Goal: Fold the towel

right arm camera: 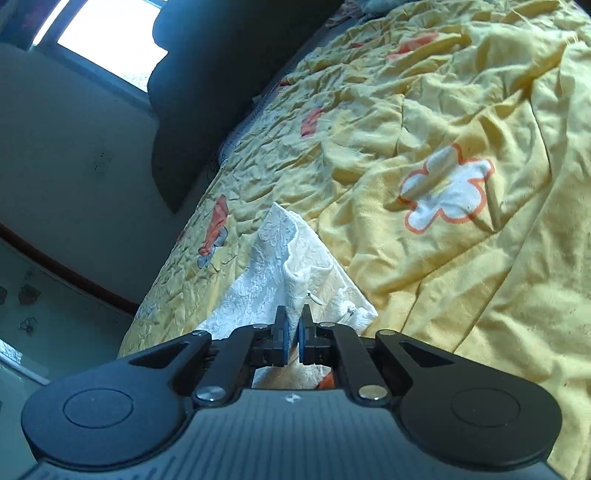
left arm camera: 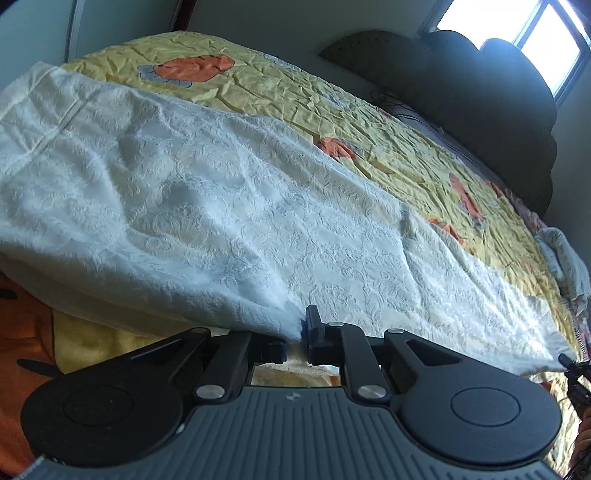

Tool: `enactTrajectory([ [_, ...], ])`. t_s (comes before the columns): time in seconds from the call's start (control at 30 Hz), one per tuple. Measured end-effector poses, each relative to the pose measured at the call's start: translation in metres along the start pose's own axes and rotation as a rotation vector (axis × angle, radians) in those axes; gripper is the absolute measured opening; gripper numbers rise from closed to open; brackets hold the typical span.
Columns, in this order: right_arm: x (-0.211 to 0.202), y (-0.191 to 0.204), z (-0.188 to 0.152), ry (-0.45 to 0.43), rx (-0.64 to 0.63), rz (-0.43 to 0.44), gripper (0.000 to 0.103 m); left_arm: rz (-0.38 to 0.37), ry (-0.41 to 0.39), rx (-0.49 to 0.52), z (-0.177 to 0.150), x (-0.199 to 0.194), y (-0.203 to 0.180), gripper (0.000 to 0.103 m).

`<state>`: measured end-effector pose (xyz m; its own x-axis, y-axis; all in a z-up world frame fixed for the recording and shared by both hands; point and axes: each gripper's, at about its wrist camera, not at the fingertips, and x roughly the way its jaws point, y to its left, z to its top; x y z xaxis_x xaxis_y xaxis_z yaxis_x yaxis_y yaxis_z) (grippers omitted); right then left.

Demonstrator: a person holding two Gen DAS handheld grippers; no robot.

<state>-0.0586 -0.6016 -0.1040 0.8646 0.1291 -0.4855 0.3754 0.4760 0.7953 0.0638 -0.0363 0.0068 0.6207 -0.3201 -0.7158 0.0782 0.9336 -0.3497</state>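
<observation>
A white textured towel (left arm camera: 207, 199) stretches across the yellow bedspread (left arm camera: 295, 96), lifted at the near edge. My left gripper (left arm camera: 296, 334) is shut on that near edge, with the cloth pinched between its black fingers. In the right wrist view the towel (right arm camera: 273, 269) rises in a narrow peak from the bed, and my right gripper (right arm camera: 293, 325) is shut on its corner. The right gripper's tip also shows at the far right edge of the left wrist view, at the towel's other end (left arm camera: 570, 363).
The yellow bedspread (right arm camera: 443, 110) with orange and white flower prints is heavily wrinkled. A dark padded headboard (left arm camera: 491, 92) stands along the wall under a bright window (left arm camera: 517, 26). A bundle of light cloth (left arm camera: 565, 258) lies at the bed's far right.
</observation>
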Motion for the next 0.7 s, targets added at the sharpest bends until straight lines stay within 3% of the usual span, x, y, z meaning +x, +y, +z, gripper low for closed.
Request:
enactTrajectory([
  [0.07,0.01,-0.015,-0.004,0.027,0.027,0.0,0.004,0.006,-0.01,0.026,-0.001,0.002,0.0,0.015],
  [0.23,0.001,-0.028,-0.009,-0.009,0.104,0.071,0.008,0.002,-0.021,0.091,-0.003,0.0,-0.003,0.019],
  [0.3,-0.009,-0.034,-0.006,-0.038,0.162,0.08,0.01,-0.038,-0.028,0.064,-0.004,-0.011,0.003,0.031],
  [0.37,-0.028,-0.035,-0.005,-0.086,0.176,0.079,0.014,-0.042,-0.047,0.042,-0.008,-0.027,0.01,0.053],
  [0.47,-0.047,-0.031,-0.009,-0.102,0.152,0.089,0.049,-0.047,-0.112,-0.006,-0.018,-0.06,0.031,0.062],
  [0.5,-0.049,-0.029,-0.012,-0.094,0.144,0.096,0.064,-0.032,-0.126,-0.047,-0.02,-0.068,0.042,0.062],
  [0.53,-0.049,-0.026,-0.015,-0.075,0.128,0.105,0.067,-0.014,-0.143,-0.105,-0.02,-0.074,0.055,0.062],
  [0.7,-0.031,-0.017,-0.028,-0.001,0.133,0.117,0.067,0.096,-0.247,-0.546,-0.016,-0.096,0.138,0.065],
])
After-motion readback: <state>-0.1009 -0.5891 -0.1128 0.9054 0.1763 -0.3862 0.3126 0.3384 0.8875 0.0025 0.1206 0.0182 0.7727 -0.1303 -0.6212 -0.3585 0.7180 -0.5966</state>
